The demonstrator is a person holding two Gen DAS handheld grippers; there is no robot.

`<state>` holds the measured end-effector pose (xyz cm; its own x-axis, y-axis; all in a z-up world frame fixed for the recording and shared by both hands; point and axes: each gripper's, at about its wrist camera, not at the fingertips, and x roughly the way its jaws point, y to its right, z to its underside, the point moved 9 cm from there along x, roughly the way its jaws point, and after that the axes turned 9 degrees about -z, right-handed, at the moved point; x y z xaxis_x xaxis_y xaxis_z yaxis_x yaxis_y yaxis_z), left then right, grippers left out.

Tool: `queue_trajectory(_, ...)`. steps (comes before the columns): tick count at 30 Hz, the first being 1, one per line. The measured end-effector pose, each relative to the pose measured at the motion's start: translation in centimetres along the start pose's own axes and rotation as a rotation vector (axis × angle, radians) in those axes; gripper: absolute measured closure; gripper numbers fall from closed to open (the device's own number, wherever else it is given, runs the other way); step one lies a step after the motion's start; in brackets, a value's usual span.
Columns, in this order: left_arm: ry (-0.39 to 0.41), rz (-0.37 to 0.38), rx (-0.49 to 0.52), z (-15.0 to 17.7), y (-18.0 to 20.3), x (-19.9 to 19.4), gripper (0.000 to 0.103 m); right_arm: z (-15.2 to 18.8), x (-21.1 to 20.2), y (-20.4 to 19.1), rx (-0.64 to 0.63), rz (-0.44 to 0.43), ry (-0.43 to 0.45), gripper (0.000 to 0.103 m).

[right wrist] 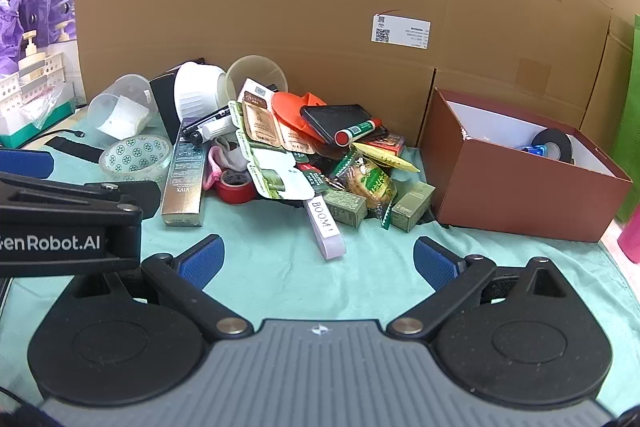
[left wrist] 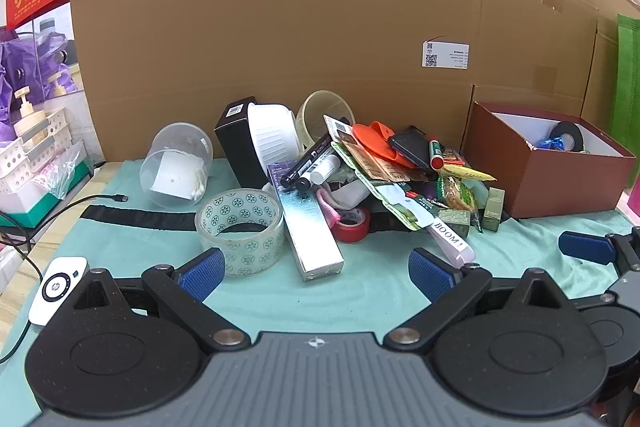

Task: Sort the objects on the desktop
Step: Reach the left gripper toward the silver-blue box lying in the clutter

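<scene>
A pile of small desk items lies on a teal cloth before a cardboard wall; it also shows in the right wrist view. It holds a patterned tape roll, a silver box, red tape, a phone and snack packs. A brown box at the right holds black tape. My left gripper is open and empty, short of the pile. My right gripper is open and empty, just before a white "BOOM!" stick.
A clear plastic jar lies on its side at the left. A white remote and a black cable lie at the left table edge. A white basket stands far left. A pink bottle stands far right.
</scene>
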<state>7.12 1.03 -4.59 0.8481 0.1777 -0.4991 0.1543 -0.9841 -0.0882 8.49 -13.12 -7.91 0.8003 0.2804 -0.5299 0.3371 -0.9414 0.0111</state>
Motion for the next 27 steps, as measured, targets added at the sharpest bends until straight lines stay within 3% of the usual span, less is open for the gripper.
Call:
queue_trajectory(18, -0.054, -0.007, -0.018, 1.2, -1.0, 2.5, 0.002, 0.7, 1.9, -0.1, -0.004, -0.027, -0.035, 0.005)
queue_trajectory(27, -0.084, -0.011, -0.044, 0.8, -2.4, 5.1, 0.004, 0.7, 4.3, -2.4, -0.048, -0.134, -0.063, 0.005)
